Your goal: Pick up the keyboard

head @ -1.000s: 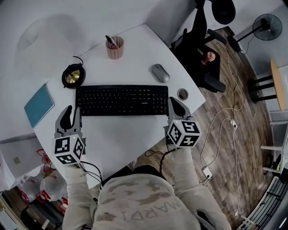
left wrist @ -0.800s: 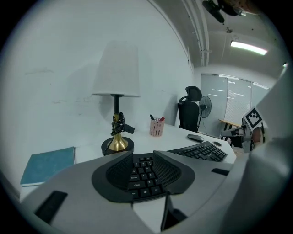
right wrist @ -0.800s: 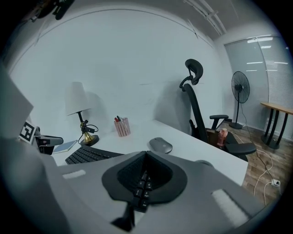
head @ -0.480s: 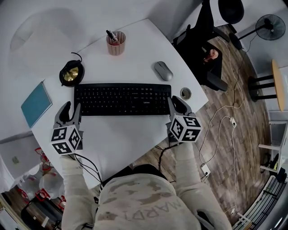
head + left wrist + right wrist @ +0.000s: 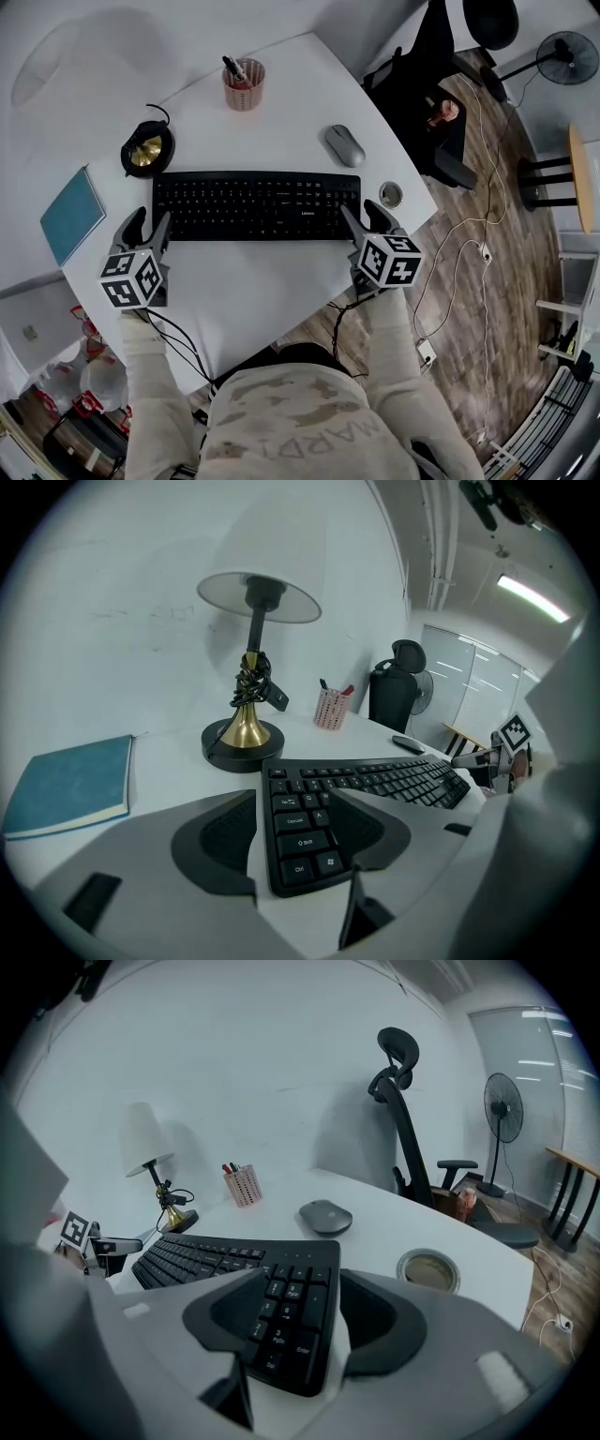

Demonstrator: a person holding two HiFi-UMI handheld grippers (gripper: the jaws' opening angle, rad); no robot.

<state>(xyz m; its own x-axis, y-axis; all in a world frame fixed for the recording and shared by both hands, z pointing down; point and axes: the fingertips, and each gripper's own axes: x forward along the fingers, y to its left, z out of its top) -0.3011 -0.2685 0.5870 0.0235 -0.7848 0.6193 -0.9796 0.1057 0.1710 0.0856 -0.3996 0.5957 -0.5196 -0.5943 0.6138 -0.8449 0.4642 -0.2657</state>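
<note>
Two hand-held grippers (image 5: 145, 225) (image 5: 366, 217) tilted down, jaws just opened astride keyboard (image 5: 258, 204) ends.

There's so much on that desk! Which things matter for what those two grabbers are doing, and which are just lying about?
In the job: keyboard; left gripper and right gripper, whose jaws have just been opening, one keyboard end between each pair, not yet clamped.

Lying about: mouse, lamp, pen cup, notebook, small round dish.
</note>
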